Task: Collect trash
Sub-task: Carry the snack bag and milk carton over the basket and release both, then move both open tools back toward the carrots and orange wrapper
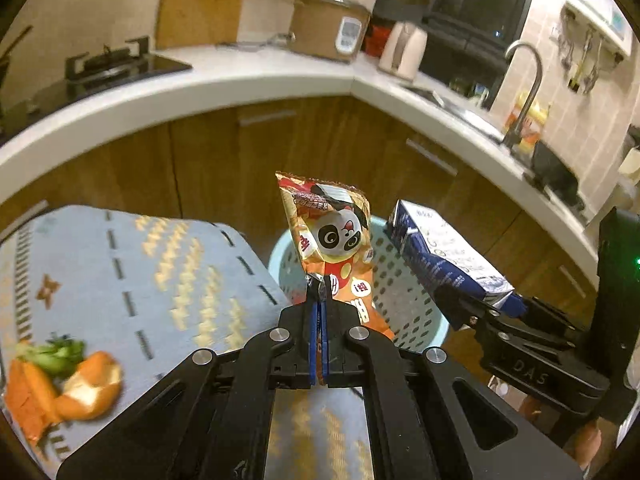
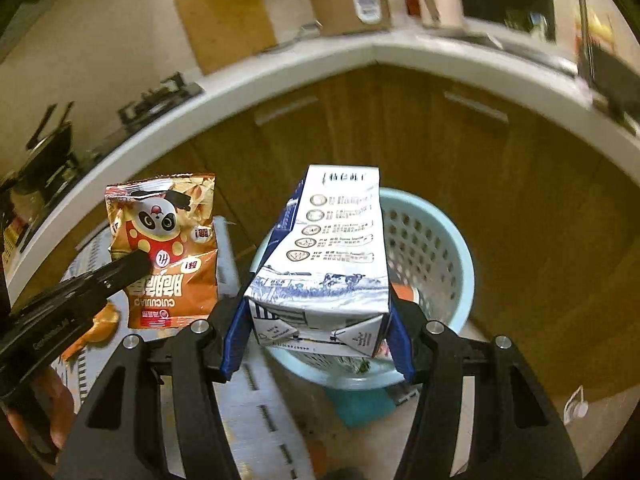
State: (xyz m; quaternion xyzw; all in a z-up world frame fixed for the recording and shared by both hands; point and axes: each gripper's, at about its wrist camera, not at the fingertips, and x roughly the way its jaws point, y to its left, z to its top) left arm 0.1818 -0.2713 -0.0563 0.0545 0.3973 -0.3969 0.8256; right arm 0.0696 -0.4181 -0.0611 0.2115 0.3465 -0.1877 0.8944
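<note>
My left gripper (image 1: pixel 319 312) is shut on an orange panda snack bag (image 1: pixel 332 240) and holds it upright above the light blue perforated waste basket (image 1: pixel 416 292). The bag also shows in the right wrist view (image 2: pixel 168 256). My right gripper (image 2: pixel 316 320) is shut on a blue-and-white milk carton (image 2: pixel 332 248) and holds it over the basket (image 2: pixel 436 240). The carton also shows in the left wrist view (image 1: pixel 444 256), to the right of the bag. The basket stands on the floor beside the table.
A table with a blue patterned cloth (image 1: pixel 132 272) holds orange peel (image 1: pixel 92 388) and a green vegetable scrap (image 1: pixel 60 354) at the left. A white curved kitchen counter (image 1: pixel 248 84) with wooden cabinets (image 1: pixel 320 144) runs behind, bearing a stove, rice cooker, kettle and sink.
</note>
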